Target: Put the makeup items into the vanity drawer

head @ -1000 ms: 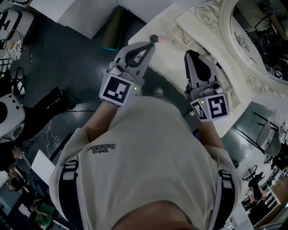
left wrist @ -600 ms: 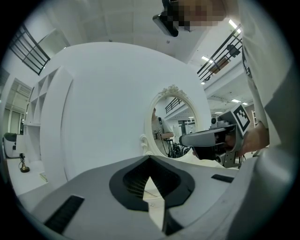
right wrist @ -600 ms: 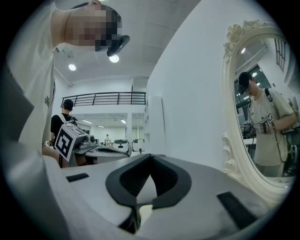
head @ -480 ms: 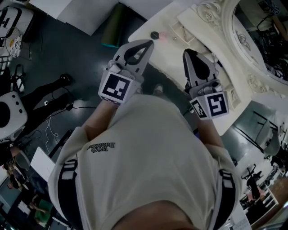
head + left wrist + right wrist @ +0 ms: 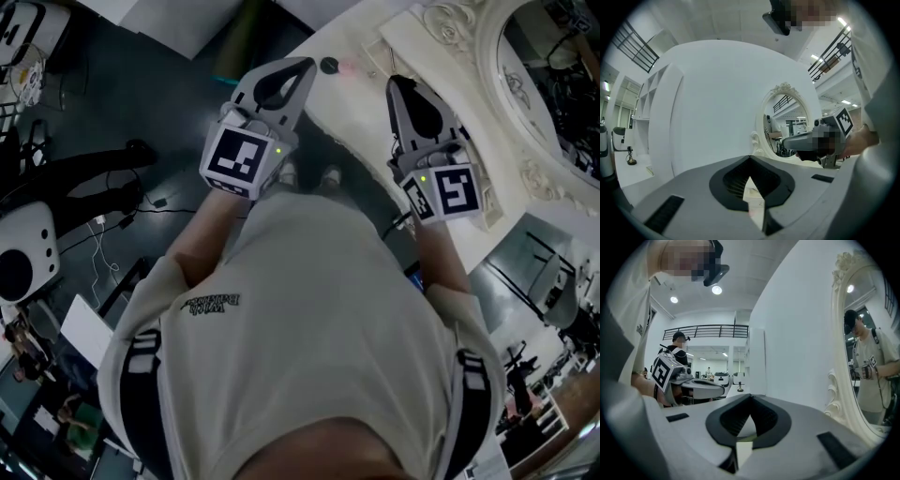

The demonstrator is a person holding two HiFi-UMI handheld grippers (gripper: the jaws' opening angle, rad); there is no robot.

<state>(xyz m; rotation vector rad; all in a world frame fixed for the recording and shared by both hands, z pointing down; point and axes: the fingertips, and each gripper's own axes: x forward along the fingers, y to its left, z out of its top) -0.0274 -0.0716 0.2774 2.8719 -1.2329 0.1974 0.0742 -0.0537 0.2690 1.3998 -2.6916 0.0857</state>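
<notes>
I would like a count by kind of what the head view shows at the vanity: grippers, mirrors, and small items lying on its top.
Grippers: 2 (left gripper, right gripper)
Mirrors: 1 (mirror)
Small items on the vanity top: 2 (dark round item, pink item)
Total: 5

Bright ceiling lights, dim floor, fisheye edges, mosaic patches

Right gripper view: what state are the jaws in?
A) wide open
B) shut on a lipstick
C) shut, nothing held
C: in the right gripper view the right gripper has its jaws meeting at the tips, with no makeup item between them.
</notes>
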